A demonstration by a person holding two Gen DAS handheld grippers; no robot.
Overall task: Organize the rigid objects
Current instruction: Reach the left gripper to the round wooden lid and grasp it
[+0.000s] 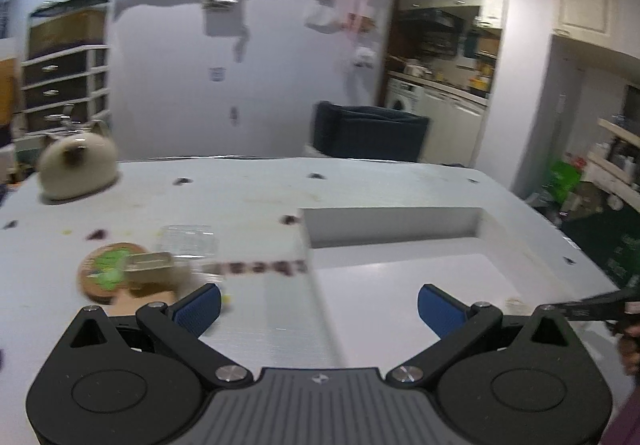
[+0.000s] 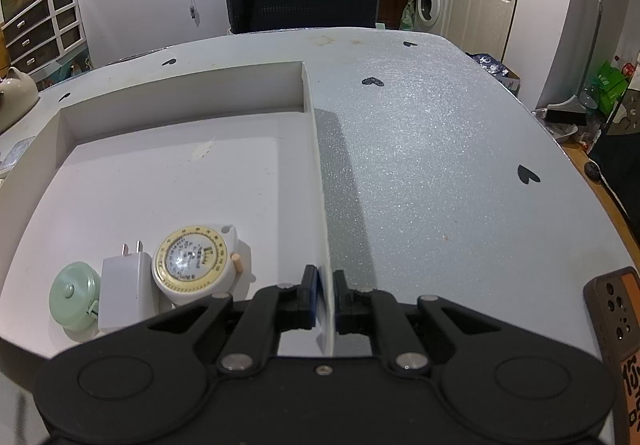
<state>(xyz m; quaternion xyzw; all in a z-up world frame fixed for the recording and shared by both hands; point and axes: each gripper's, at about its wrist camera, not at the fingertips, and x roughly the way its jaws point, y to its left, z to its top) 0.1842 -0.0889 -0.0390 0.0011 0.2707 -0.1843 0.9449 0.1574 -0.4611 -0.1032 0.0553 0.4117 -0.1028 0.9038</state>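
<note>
A shallow white box [image 2: 184, 97] lies on the grey table. Its near left corner holds a mint-green round case [image 2: 74, 295], a white plug adapter [image 2: 122, 285] and a round yellow-dialled timer [image 2: 194, 259]. My right gripper [image 2: 325, 277] is shut on the box's right wall, one pad on each side. In the blurred left wrist view my left gripper [image 1: 318, 297] stands wide open above the table with nothing between its blue pads [image 1: 200, 307]. Left of it lie a round brown lid with a green label [image 1: 106, 269], a small tan box [image 1: 150, 265] and a clear plastic tub [image 1: 188, 241]. The white box [image 1: 392, 225] is ahead on the right.
A cream cat-shaped pot [image 1: 78, 165] stands at the table's far left. A brown-and-orange phone case [image 2: 616, 325] lies at the near right edge. A dark chair [image 2: 302, 3] stands behind the table. Small black hearts dot the table [image 2: 440, 145].
</note>
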